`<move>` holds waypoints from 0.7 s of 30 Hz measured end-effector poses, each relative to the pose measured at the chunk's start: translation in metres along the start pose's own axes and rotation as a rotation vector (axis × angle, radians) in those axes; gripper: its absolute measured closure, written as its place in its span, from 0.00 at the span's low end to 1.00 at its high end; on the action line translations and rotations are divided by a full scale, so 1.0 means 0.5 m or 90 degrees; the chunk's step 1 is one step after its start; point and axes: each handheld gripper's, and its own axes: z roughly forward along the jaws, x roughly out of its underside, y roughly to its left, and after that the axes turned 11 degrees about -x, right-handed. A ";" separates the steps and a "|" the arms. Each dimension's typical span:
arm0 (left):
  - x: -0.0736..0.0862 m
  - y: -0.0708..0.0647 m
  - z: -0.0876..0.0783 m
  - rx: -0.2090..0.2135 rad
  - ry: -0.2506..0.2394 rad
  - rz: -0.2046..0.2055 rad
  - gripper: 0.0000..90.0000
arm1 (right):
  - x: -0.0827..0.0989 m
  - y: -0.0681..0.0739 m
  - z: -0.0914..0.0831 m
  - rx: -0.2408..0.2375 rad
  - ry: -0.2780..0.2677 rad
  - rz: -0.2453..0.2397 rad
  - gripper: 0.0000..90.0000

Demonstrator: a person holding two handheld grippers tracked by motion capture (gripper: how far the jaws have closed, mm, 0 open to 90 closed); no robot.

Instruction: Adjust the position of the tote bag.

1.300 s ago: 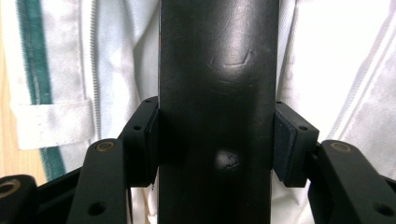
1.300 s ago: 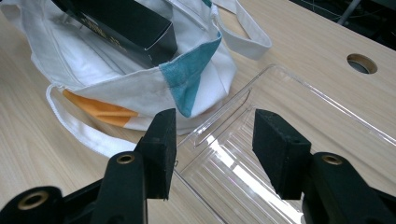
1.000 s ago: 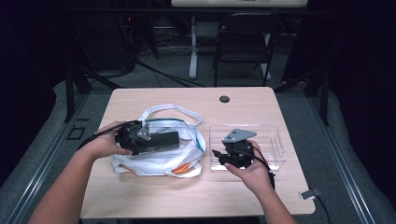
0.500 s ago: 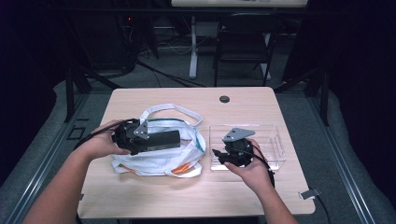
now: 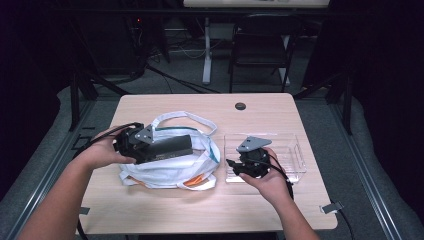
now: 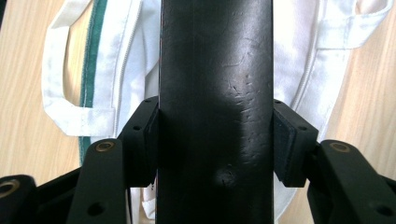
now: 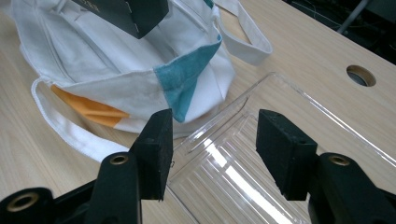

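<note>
Left gripper: its jaws are shut on a black box, one pad on each side. The box fills the gap between them.
Right gripper: its jaws stand wide apart with nothing in them. They hang over the near edge of the tray.
Box: it is held over the white bag, on the left half of the counter. It sticks out level from the jaws.
Bag: it lies open on the counter, just beside the tray. It has a green patch and an orange patch.
Tray: it is clear plastic and has nothing in it that I can see.
What could go wrong: the box looks long and smooth, and it is held near one end. It could tip or slide out if the hand turns fast. A loose bag strap could catch on it.
Count: two grippers, one box, one bag, one tray, one counter.
</note>
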 end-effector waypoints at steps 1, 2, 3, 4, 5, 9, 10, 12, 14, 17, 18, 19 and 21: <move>-0.001 0.000 -0.001 -0.002 -0.002 0.000 0.49 | -0.002 0.000 0.000 -0.002 -0.002 -0.006 0.51; -0.002 0.000 -0.003 -0.001 -0.002 -0.001 0.49 | -0.004 0.002 0.001 -0.006 -0.003 -0.010 0.51; -0.004 0.000 -0.005 0.001 -0.004 -0.001 0.49 | -0.007 0.003 0.001 -0.008 -0.005 -0.018 0.52; -0.006 0.000 -0.005 0.002 -0.007 0.000 0.49 | -0.012 0.005 0.001 -0.005 -0.009 -0.027 0.52; -0.008 0.001 -0.005 0.007 -0.010 -0.001 0.49 | -0.015 0.005 0.000 -0.005 -0.009 -0.032 0.52; -0.018 0.006 -0.002 0.014 -0.017 0.000 0.49 | -0.030 -0.005 -0.004 -0.013 -0.020 -0.023 0.52; -0.020 0.008 -0.001 0.014 -0.019 0.001 0.49 | -0.033 -0.011 -0.003 -0.022 -0.012 -0.015 0.51; -0.026 0.012 -0.001 0.017 -0.021 -0.001 0.49 | -0.043 -0.020 -0.002 -0.031 0.002 -0.014 0.49; -0.031 0.014 -0.002 0.021 -0.025 -0.004 0.49 | -0.052 -0.029 -0.004 -0.029 0.008 -0.022 0.47; -0.043 0.014 -0.004 0.025 -0.024 -0.002 0.49 | -0.064 -0.043 -0.004 -0.049 0.018 -0.023 0.46; -0.049 0.015 -0.004 0.027 -0.023 0.000 0.49 | -0.068 -0.046 -0.003 -0.052 0.031 -0.022 0.45; -0.051 0.015 -0.004 0.027 -0.022 0.000 0.49 | -0.072 -0.051 -0.001 -0.052 0.054 -0.038 0.45; -0.060 0.015 -0.004 0.030 -0.022 0.004 0.49 | -0.075 -0.053 0.000 -0.056 0.066 -0.046 0.44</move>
